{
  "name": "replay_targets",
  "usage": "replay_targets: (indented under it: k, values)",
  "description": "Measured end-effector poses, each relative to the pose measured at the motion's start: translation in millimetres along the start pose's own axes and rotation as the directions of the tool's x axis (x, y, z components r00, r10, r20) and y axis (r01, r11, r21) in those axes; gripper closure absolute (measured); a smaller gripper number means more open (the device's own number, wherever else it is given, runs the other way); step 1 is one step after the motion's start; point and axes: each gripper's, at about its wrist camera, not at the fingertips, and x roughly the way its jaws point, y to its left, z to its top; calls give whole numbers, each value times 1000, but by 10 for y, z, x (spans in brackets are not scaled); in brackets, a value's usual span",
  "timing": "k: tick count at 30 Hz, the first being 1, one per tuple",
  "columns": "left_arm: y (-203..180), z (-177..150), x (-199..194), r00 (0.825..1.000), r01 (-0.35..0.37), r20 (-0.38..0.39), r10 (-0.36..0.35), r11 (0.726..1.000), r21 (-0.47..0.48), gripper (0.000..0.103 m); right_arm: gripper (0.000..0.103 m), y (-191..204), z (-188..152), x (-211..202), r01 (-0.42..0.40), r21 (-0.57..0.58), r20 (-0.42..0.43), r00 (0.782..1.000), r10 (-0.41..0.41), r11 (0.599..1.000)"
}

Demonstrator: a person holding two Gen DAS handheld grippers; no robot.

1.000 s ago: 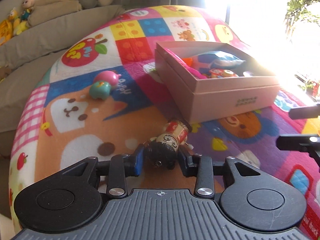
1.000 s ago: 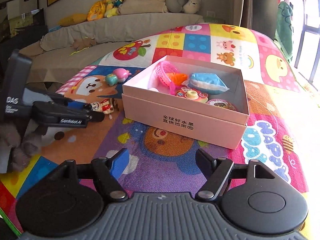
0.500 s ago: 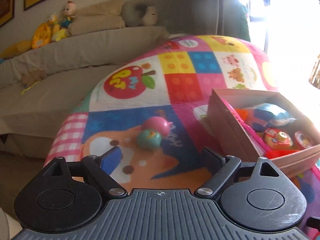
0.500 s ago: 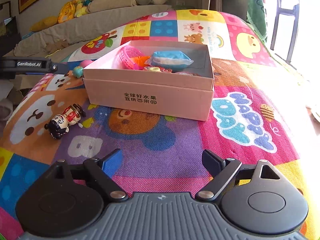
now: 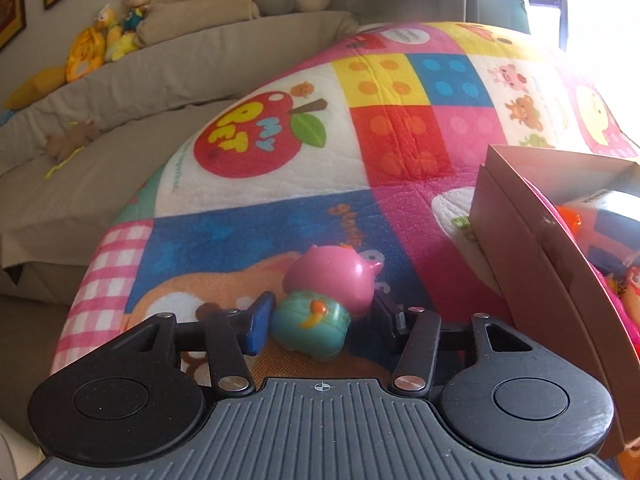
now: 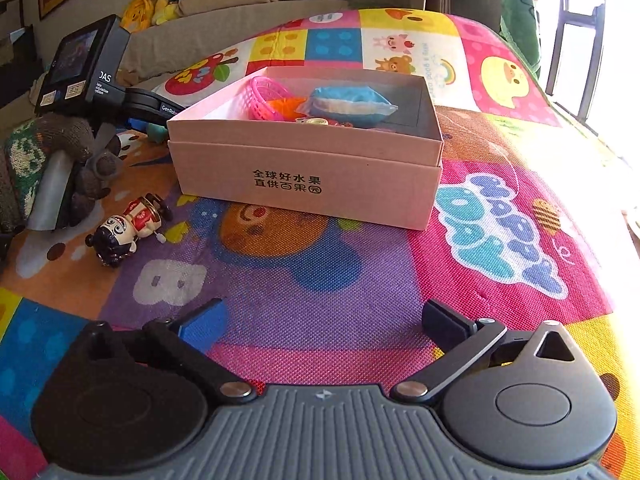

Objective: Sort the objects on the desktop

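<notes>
A pink and teal toy (image 5: 320,300) lies on the play mat, left of the pink cardboard box (image 5: 520,248). My left gripper (image 5: 320,316) straddles it; its jaws are closing and both pads touch the toy's sides. In the right wrist view the left gripper (image 6: 148,122) shows beyond the box's (image 6: 304,168) left corner, held by a gloved hand (image 6: 60,152). A small doll with black hair and a red body (image 6: 128,228) lies on its side on the mat, apart from both grippers. My right gripper (image 6: 320,320) hovers low over the mat before the box, its jaws opening wide with nothing between them.
The box holds a pink basket (image 6: 266,94), a blue and white pouch (image 6: 348,102) and other small toys. The colourful mat (image 6: 320,272) drops off at its left edge. Behind it runs a grey sofa (image 5: 120,92) with plush toys (image 5: 104,40).
The left gripper let go of the doll, swung left to the pink and teal toy, and closed around it. The right gripper opened wider and sank slightly. The doll now lies on the mat.
</notes>
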Motion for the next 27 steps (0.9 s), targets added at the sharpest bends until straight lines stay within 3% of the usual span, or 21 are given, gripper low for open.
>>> replay_targets:
  k: [7, 12, 14, 16, 19, 20, 24, 27]
  values:
    - [54, -553, -928, 986, 163, 20, -164, 986, 26, 46, 0, -12, 21, 12, -15, -13, -14, 1000, 14, 1000]
    - [70, -1046, -1419, 985, 171, -2, -171, 985, -13, 43, 0, -8, 23, 4, -14, -15, -12, 1000, 14, 1000]
    - [79, -1198, -1511, 989, 144, -14, -145, 989, -37, 30, 0, 14, 48, 1, -26, -19, -23, 999, 25, 999]
    - [101, -1310, -1573, 990, 141, -14, -142, 988, -55, 12, 0, 66, 110, -35, -104, -7, -20, 994, 104, 995]
    - [86, -1377, -1631, 988, 150, -23, -151, 988, -46, 1, 0, 295, 238, -158, -194, -36, 41, 980, 196, 980]
    - [67, -1390, -1632, 987, 155, -31, -156, 987, -35, 0, 1, 363, 278, -180, -209, -48, 53, 976, 212, 977]
    - [-46, -1403, -1631, 989, 141, -37, -140, 989, 31, 0, 33, 686, 579, -59, -357, -21, -19, 934, 356, 934]
    - [-38, -1411, -1623, 988, 151, -37, -150, 988, 27, 0, 37, 843, 698, 129, -389, 20, -67, 919, 389, 921]
